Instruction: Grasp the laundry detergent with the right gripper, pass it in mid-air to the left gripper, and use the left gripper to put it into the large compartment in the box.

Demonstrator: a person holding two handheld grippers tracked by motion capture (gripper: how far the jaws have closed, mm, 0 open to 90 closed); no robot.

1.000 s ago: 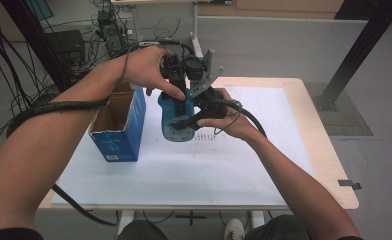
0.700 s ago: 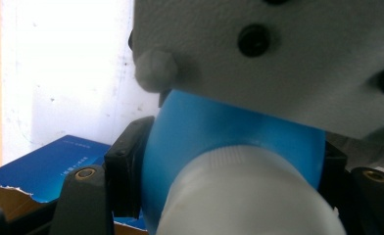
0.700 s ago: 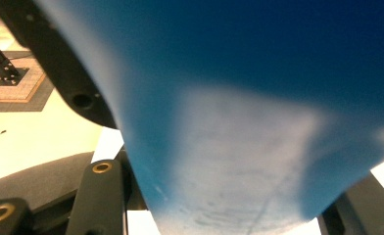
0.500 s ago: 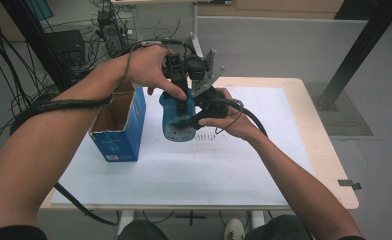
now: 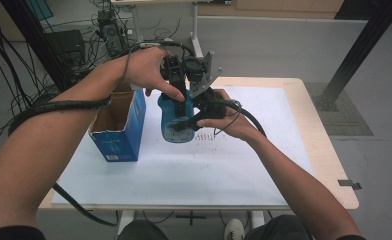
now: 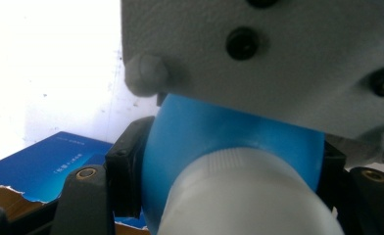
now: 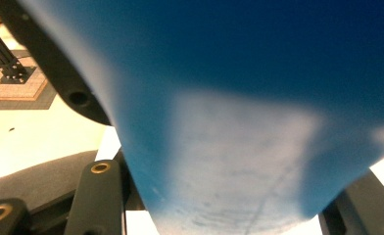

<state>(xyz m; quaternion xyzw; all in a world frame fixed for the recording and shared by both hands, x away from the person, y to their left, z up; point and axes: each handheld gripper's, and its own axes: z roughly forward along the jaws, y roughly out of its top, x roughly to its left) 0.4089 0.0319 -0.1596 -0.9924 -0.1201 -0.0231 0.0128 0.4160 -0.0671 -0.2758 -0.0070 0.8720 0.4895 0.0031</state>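
My fingers are all pinching one thing. The black jaws of my left gripper [image 5: 180,102] press on the shoulder of the blue plastic bottle with a white ribbed cap [image 5: 174,120], one pad [image 6: 124,171] on each side of the blue body just below the cap, as the left gripper view shows. My right gripper [image 5: 191,122] clamps the same bottle lower down, on its body, coming in from the right side; in the right gripper view the blue wall [image 7: 258,112] sits tight between my two black jaws and reaches nearly to the lens. Neither pair of jaws is spread: both are closed onto the bottle.

The bottle stands upright, held above the white paper sheet [image 5: 244,160] near the middle of the table; I cannot tell whether its base touches the sheet. A pale label with small print shows low on its front.

My left hand [image 5: 146,70] comes over the top from the left, my right hand [image 5: 234,122] cradles its gripper from the right, and the grey three-cornered plate [image 5: 204,77] of one gripper juts up between them.

Just left of the bottle, apart from it, stands an open blue cardboard box [image 5: 119,127], its torn flaps up and its brown inside showing. The sheet covers most of the light wooden table [image 5: 329,155]. Thick black cables [image 5: 59,107] trail off my left forearm.
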